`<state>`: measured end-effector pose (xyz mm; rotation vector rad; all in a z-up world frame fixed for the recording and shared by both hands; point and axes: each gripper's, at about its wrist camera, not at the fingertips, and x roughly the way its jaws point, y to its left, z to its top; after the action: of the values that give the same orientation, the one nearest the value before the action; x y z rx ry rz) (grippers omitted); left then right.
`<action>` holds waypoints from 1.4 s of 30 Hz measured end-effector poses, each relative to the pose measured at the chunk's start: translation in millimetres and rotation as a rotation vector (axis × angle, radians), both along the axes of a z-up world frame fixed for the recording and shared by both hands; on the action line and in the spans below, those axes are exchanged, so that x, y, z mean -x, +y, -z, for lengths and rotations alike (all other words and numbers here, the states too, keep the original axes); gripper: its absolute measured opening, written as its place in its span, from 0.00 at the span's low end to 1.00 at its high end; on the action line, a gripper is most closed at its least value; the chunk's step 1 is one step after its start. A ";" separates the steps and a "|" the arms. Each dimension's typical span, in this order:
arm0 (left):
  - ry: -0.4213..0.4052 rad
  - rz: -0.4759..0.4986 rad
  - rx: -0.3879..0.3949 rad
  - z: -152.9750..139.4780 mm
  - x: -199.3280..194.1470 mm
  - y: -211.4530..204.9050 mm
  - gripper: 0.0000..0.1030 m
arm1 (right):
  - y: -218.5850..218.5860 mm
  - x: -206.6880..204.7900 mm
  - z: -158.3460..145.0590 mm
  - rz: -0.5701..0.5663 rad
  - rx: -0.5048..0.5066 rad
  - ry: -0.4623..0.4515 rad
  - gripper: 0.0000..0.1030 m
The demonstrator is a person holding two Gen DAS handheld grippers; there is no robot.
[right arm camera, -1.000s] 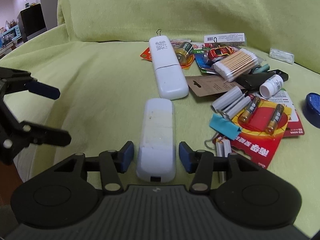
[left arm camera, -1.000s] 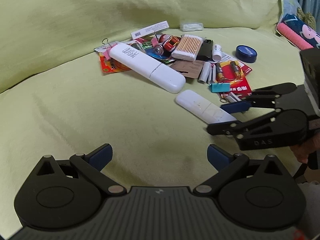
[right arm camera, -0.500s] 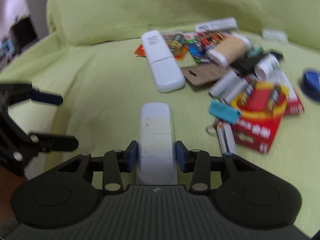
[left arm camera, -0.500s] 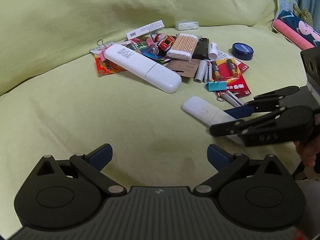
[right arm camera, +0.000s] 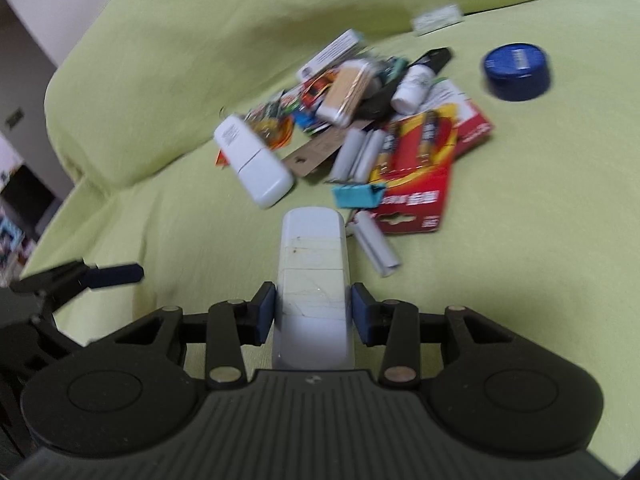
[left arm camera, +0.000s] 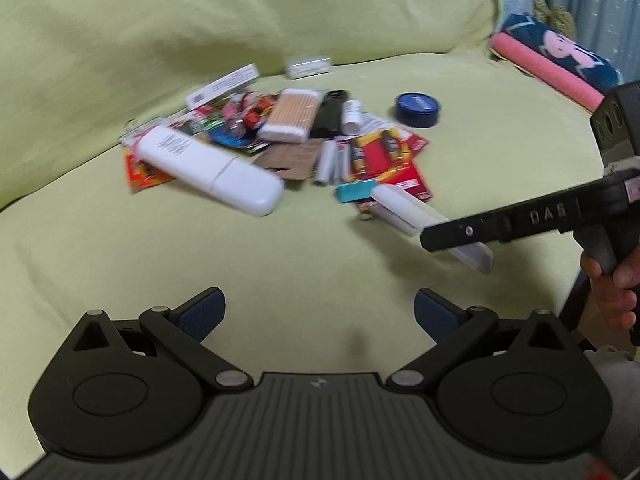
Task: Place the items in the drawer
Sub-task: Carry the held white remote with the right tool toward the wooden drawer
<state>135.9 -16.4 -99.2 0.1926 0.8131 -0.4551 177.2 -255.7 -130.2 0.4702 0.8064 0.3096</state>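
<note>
So the right tongs point(right arm camera: 313, 316) grip one white case point(right arm camera: 313, 276) above the sofa's point(right arm camera: 520, 280) front edge, the left tongs point(left arm camera: 319, 312) gape empty, the pile point(left arm camera: 280, 140) remains by the sofa's back, and no drawer shows.

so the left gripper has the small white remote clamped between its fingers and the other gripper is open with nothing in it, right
Not quite: the sides are swapped. The right wrist view shows the right gripper shut on the small white remote. The left wrist view shows the left gripper open with nothing in it.
</note>
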 end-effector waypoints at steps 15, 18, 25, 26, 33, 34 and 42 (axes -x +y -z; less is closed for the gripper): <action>-0.041 0.226 0.039 -18.6 22.4 -70.2 0.98 | -58.1 63.3 -28.4 0.152 -0.041 -0.036 0.35; -0.053 0.269 0.038 -24.7 32.3 -85.9 0.98 | -67.2 79.5 -33.7 0.182 -0.044 -0.047 0.35; -0.069 0.347 0.031 -39.1 56.2 -119.8 0.98 | -86.5 116.8 -46.4 0.230 -0.042 -0.067 0.35; -0.070 0.357 0.027 -40.7 59.6 -124.3 0.98 | -89.7 121.9 -48.2 0.237 -0.044 -0.071 0.35; -0.094 0.421 0.023 -57.4 86.3 -149.1 0.98 | -111.1 157.5 -63.5 0.283 -0.041 -0.097 0.35; -0.098 0.430 0.024 -60.3 90.6 -151.9 0.98 | -114.0 163.0 -66.2 0.290 -0.040 -0.102 0.35; -0.131 0.525 0.047 -80.4 133.4 -176.7 0.98 | -134.1 219.4 -86.4 0.363 -0.051 -0.138 0.35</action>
<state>2.5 -193.1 -18.9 0.3910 0.6166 -0.9440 -42.2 -389.9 -43.8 0.6252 0.5667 0.0251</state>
